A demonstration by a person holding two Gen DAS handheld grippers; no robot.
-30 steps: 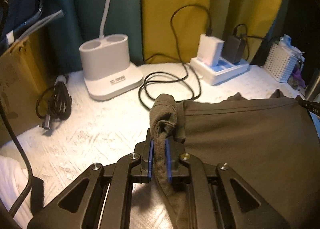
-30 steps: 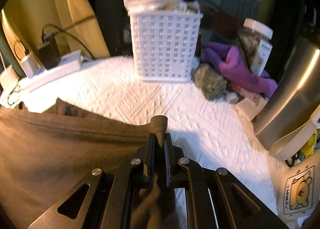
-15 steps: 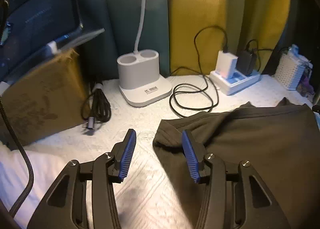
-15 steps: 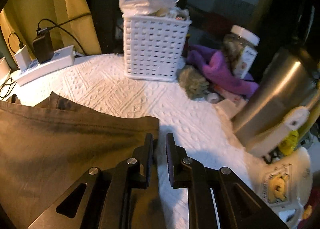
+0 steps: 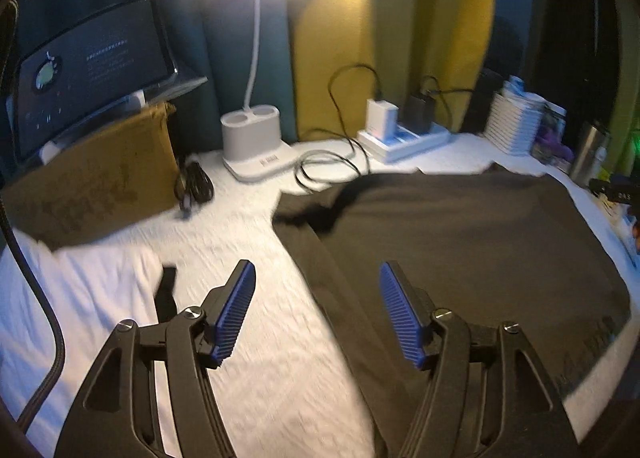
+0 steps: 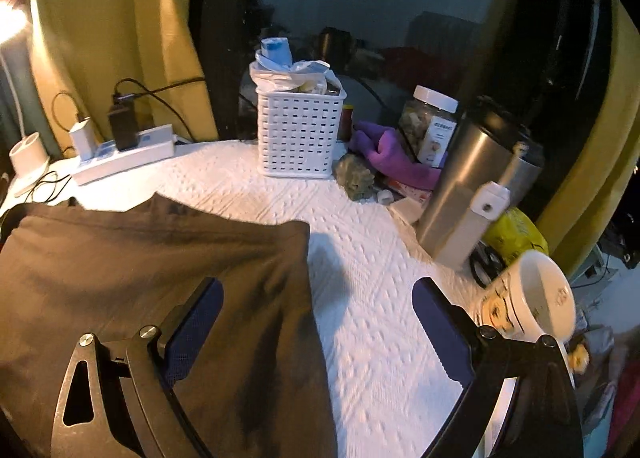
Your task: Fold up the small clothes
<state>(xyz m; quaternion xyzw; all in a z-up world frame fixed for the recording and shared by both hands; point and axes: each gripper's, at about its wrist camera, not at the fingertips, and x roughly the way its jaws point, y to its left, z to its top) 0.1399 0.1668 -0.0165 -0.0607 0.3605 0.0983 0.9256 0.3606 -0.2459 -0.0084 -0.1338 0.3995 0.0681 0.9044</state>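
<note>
With both the left gripper [image 5: 318, 310] and right gripper [image 6: 316, 334] opening empty above the flat dark-brown cotton garment [image 5: 460, 242], its possibly rumpled upper-left corner could spoil the fold.

Left gripper [image 5: 318, 312]: jaws opening, blue ribbed pads [image 5: 236, 310] well apart, nothing pressed between them. Tilted down and forward, clear above the surface. Right gripper [image 6: 316, 332]: jaws opening, spread very wide, dark blue pads [image 6: 192, 324] facing each other across an empty gap, gripping nothing. Also pitched down, clear of the surface. Black linkage arms of both visible at bottom.
</note>
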